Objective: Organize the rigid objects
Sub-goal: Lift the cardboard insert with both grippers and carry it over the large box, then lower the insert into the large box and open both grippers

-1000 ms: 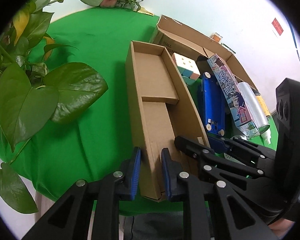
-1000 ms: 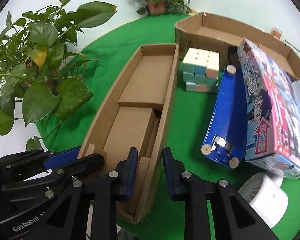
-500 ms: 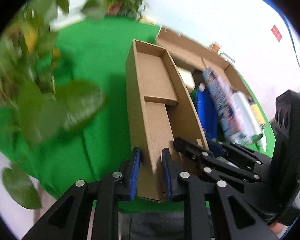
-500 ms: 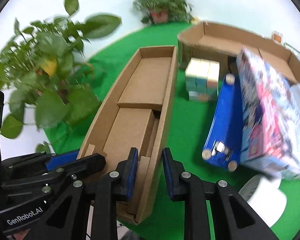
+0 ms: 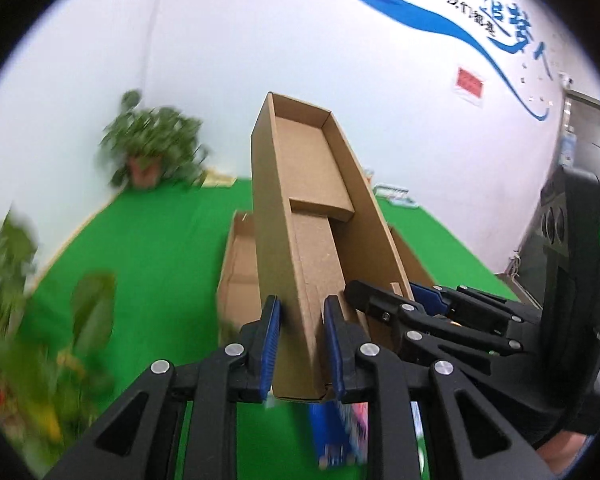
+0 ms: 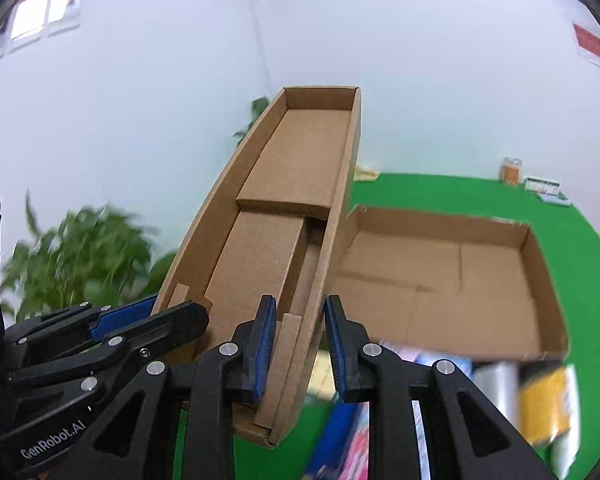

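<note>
A: Where is the long cardboard tray (image 5: 300, 208) right now?

B: Off the green table (image 5: 152, 248), nose tilted up toward twelve o'clock against the white wall. The left gripper (image 5: 298, 350) is clamped on its left side wall at the near end, and the right gripper (image 6: 298, 344) is clamped on the right side wall; each pair of blue pads is closed onto a single thickness of card.

A: And the target?

B: Probably the big open carton (image 6: 452, 280), lying at about three o'clock from the tray in the right wrist view, partly under the tray's far end. That is my guess from the task.

A: How to carry it well?

B: Keep both hands level with each other so the thin walls don't twist. Lower the raised nose before setting it down. The loose inner insert (image 6: 296, 168) could slide toward six o'clock if the tilt grows.

A: Anything below?

B: Blurred packages (image 6: 540, 400) lie at five o'clock; stay clear of them.
</note>
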Motion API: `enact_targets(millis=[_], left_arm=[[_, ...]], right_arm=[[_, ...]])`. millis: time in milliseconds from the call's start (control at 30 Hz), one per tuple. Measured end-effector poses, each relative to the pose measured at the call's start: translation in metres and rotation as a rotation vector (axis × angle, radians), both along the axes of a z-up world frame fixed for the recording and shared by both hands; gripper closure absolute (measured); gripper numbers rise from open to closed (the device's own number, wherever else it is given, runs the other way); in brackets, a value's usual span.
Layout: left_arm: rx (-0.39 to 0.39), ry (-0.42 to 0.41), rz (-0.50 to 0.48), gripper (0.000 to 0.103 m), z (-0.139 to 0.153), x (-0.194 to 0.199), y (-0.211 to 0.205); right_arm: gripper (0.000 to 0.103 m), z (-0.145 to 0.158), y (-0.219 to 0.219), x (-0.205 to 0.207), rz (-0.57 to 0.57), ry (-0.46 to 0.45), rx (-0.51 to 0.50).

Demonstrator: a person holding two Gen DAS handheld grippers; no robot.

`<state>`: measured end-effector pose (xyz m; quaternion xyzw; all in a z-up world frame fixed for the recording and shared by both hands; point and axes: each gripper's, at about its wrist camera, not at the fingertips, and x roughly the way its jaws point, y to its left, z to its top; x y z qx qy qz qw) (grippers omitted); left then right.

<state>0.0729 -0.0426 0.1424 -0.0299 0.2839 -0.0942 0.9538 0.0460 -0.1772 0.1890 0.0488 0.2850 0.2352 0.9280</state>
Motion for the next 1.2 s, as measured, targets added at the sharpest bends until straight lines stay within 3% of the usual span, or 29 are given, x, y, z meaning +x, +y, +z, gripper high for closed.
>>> enact_targets(millis=[100, 233, 333, 533, 733, 1000, 1200], left_arm=[[-0.008, 0.001, -0.023, 0.082, 0.014, 0.047, -0.002], [-0.023, 0.013, -0.031, 0.082, 0.022, 0.087, -0.002], [-0.069, 0.048, -0.041, 0.082, 0.021, 0.107, 0.002], [-0.063, 0.109, -0.031, 0.082, 0.001, 0.138, 0.003], [-0.047, 0.198, 0.007, 0.082, -0.038, 0.163, 0.012], [0.000, 0.342, 0.057, 0.084, -0.107, 0.187, 0.026], [0.079, 0.386, 0.090, 0.086, -0.131, 0.190, 0.028]], right_arm=[[0.080, 0.027, -0.009, 0.044, -0.021, 0.007, -0.028], [0.080, 0.045, -0.020, 0.121, -0.003, 0.126, -0.012], [0.080, 0.045, -0.018, 0.164, -0.019, 0.143, -0.046], [0.080, 0.026, -0.005, 0.222, -0.013, 0.221, -0.043], [0.080, -0.029, 0.018, 0.263, 0.023, 0.304, -0.077], [0.081, -0.141, 0.041, 0.305, 0.070, 0.464, -0.138], [0.084, -0.192, 0.059, 0.329, 0.103, 0.575, -0.141]])
